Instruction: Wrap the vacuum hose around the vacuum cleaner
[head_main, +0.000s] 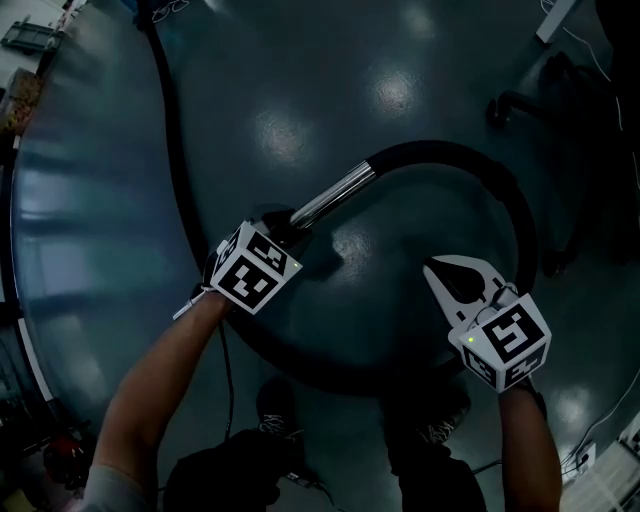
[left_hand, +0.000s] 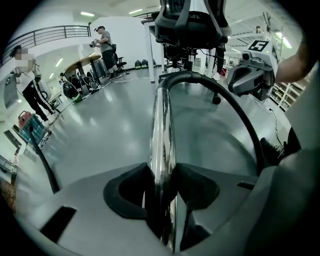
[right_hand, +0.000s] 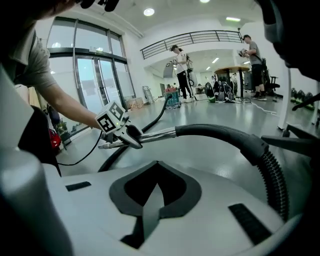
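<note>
The vacuum hose (head_main: 512, 200) bends in a wide black arc from the end of its chrome tube (head_main: 335, 195) and goes round in front of you to your right side. It then passes low near your shoes (head_main: 275, 405) — from there a black run leads away along your left, toward the top edge of the head view. So the loop lies almost all around the place where you stand.

Your left gripper (head_main: 290, 222) is clenched on the chrome tube. In the left gripper view the shiny tube stands between both pads and points away from you, with the hose curving off at its far end. Your right gripper (right_hand: 155, 192) is closed with nothing inside, its two jaws meeting in one line. It hangs inside the loop, apart from the hose.

The glossy floor (head_main: 100, 250) spreads wide on your left. On the right it is tighter — an office chair (left_hand: 190, 25) stands near, just beyond the arc. Some people (right_hand: 180, 65) stand well apart, at the far side of the room.
</note>
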